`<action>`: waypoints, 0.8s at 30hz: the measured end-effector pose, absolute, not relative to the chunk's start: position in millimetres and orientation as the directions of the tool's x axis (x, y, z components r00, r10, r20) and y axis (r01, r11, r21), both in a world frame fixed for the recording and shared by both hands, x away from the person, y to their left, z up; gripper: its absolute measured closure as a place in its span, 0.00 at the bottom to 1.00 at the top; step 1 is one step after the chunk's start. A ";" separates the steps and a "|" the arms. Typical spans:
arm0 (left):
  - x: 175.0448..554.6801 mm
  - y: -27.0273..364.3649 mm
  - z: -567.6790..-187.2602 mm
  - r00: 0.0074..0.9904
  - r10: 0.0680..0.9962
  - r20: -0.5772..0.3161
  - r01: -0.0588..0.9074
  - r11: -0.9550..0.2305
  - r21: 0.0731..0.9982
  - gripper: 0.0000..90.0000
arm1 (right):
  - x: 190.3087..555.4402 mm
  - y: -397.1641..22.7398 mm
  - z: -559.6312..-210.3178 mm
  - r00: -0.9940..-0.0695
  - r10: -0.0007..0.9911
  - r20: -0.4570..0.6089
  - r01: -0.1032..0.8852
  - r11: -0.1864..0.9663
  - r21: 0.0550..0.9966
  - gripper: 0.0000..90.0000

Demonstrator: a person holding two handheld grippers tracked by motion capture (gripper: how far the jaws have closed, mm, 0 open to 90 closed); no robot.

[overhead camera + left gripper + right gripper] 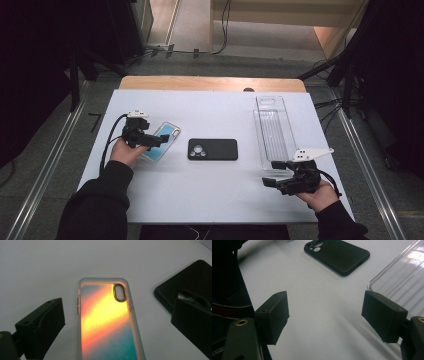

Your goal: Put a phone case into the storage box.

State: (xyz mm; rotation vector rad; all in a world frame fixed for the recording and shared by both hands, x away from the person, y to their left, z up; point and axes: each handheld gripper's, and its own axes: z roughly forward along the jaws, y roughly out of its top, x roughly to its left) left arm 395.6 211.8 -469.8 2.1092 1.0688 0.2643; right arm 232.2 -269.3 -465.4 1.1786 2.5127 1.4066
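A phone case with an orange-to-teal gradient (pixel 170 132) (pixel 107 322) lies flat on the white table (pixel 210 195), at the left. My left gripper (pixel 160 140) (pixel 120 315) is open and straddles it, with a gap between each jaw and the case's edges. A black phone case (pixel 212 149) (pixel 190 282) (pixel 339 255) lies camera cutout up in the middle of the table. My right gripper (pixel 270 174) (pixel 325 312) is open near the front right, with only bare table between its jaws.
A long clear plastic tray (pixel 272 130) (pixel 404 277) lies at the right, its near end just beyond my right gripper. The table's wooden far edge (pixel 210 82) shows at the back. Dark stands and cables surround the table.
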 end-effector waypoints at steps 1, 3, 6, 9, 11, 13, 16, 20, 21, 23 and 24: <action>395.9 211.6 -472.2 0.631 0.763 -0.141 0.615 -0.382 0.690 0.00 | 232.2 -269.3 -465.4 -0.713 0.625 0.318 0.598 0.304 0.741 0.22; 396.8 211.3 -477.5 0.628 0.763 -0.155 0.631 -0.382 0.675 0.00 | 232.3 -269.2 -465.5 -0.713 0.624 0.318 0.598 0.305 0.741 0.22; 397.8 211.7 -482.2 0.620 0.771 -0.141 0.635 -0.389 0.667 0.00 | 232.2 -268.9 -465.5 -0.714 0.624 0.318 0.598 0.306 0.741 0.22; 398.7 212.0 -486.0 0.620 0.772 -0.138 0.641 -0.398 0.657 0.00 | 232.0 -268.8 -465.5 -0.714 0.624 0.319 0.598 0.306 0.741 0.22; 398.5 210.0 -489.4 0.626 0.770 -0.122 0.637 -0.415 0.649 0.00 | 232.2 -268.7 -465.6 -0.713 0.624 0.319 0.599 0.306 0.740 0.22; 398.5 208.2 -492.4 0.631 0.768 -0.111 0.638 -0.433 0.637 0.00 | 232.3 -268.7 -465.6 -0.715 0.623 0.317 0.596 0.307 0.742 0.22; 399.0 207.4 -495.3 0.633 0.767 -0.104 0.641 -0.444 0.627 0.00 | 232.3 -268.7 -465.6 -0.715 0.622 0.318 0.596 0.307 0.742 0.22; 398.8 206.8 -497.9 0.634 0.768 -0.087 0.637 -0.456 0.621 0.00 | 232.1 -268.7 -465.5 -0.714 0.623 0.319 0.598 0.307 0.741 0.22; 398.2 205.9 -498.0 0.634 0.769 -0.078 0.636 -0.462 0.618 0.00 | 232.3 -268.7 -465.7 -0.716 0.622 0.318 0.596 0.307 0.742 0.22; 396.9 204.0 -499.3 0.636 0.769 -0.056 0.626 -0.473 0.620 0.00 | 232.4 -268.7 -465.8 -0.717 0.621 0.316 0.595 0.309 0.742 0.22; 395.3 202.6 -500.4 0.638 0.769 -0.036 0.617 -0.482 0.622 0.00 | 232.3 -268.7 -465.7 -0.717 0.621 0.317 0.595 0.309 0.742 0.22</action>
